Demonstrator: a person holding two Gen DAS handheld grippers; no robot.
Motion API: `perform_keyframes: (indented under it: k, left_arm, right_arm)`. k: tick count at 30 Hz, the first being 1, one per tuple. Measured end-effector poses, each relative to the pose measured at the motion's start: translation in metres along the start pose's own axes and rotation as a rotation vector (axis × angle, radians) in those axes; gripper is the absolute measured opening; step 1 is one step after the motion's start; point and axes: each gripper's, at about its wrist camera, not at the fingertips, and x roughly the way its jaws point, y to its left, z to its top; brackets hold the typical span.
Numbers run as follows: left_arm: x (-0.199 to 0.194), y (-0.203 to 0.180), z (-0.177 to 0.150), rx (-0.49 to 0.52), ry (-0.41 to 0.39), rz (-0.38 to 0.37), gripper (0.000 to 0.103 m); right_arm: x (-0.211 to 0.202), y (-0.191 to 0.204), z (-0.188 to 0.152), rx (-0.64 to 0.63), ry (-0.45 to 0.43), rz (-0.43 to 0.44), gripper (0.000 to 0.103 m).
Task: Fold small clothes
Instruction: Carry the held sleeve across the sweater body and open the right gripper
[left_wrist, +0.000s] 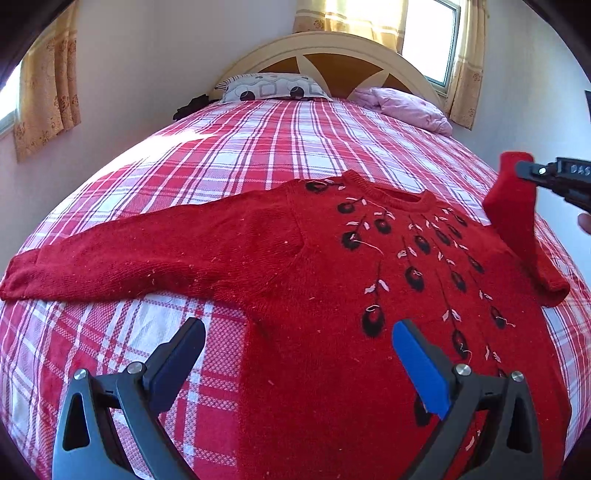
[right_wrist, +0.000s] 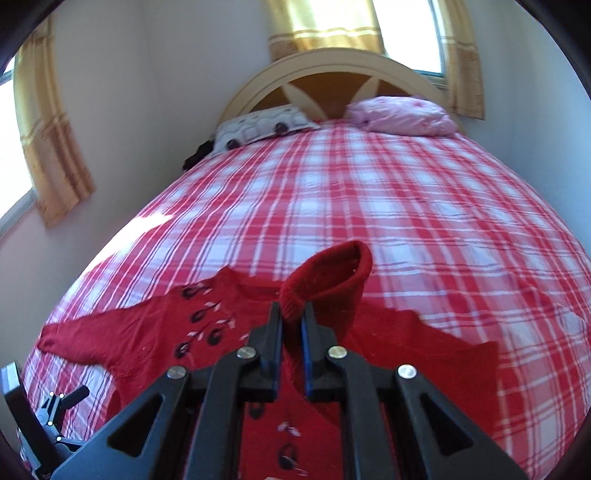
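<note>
The red knitted sweater with black and white embroidered flowers (left_wrist: 332, 266) runs off the bottom edge of the left wrist view, so its hem is out of sight, and its lifted sleeve cuff (right_wrist: 325, 280) hides part of the neckline in the right wrist view. The black right gripper (left_wrist: 524, 170) is cut by the right edge of the left wrist view, showing only its tip. A small dark object (left_wrist: 190, 105) beside the patterned grey pillow (left_wrist: 273, 86) is too indistinct to identify.

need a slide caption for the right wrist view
Right hand-held gripper shut on the cuff of the red sweater's sleeve, lifted above the plaid bed.
</note>
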Motion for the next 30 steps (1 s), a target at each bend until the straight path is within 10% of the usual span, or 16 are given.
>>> perform_keyframes:
  k: [11,12,14,16,22,30]
  left_arm:
    - [0.001,0.006,0.002,-0.013,0.005,0.005,0.101]
    - [0.002,0.003,0.004,-0.008,0.005,-0.001,0.101]
    - [0.003,-0.003,0.007,0.002,0.003,-0.015,0.101]
    - [0.007,-0.012,0.011,0.004,0.016,-0.044,0.101]
    - [0.031,-0.053,0.029,0.009,0.064,-0.178,0.101]
    - [0.084,-0.108,0.053,0.031,0.170,-0.228,0.064]
  right_arm:
    - [0.063,0.063,-0.052,-0.159,0.162,0.066,0.016]
    - [0.063,0.060,-0.056,-0.151,0.177,0.089,0.022]
    - [0.052,0.051,-0.058,-0.118,0.169,0.133,0.068]
    - [0.032,0.028,-0.059,-0.071,0.133,0.171,0.070]
    - [-0.028,-0.050,-0.068,0.023,-0.006,-0.010,0.071]
    - [-0.071,-0.137,-0.102,0.164,-0.106,-0.283,0.076]
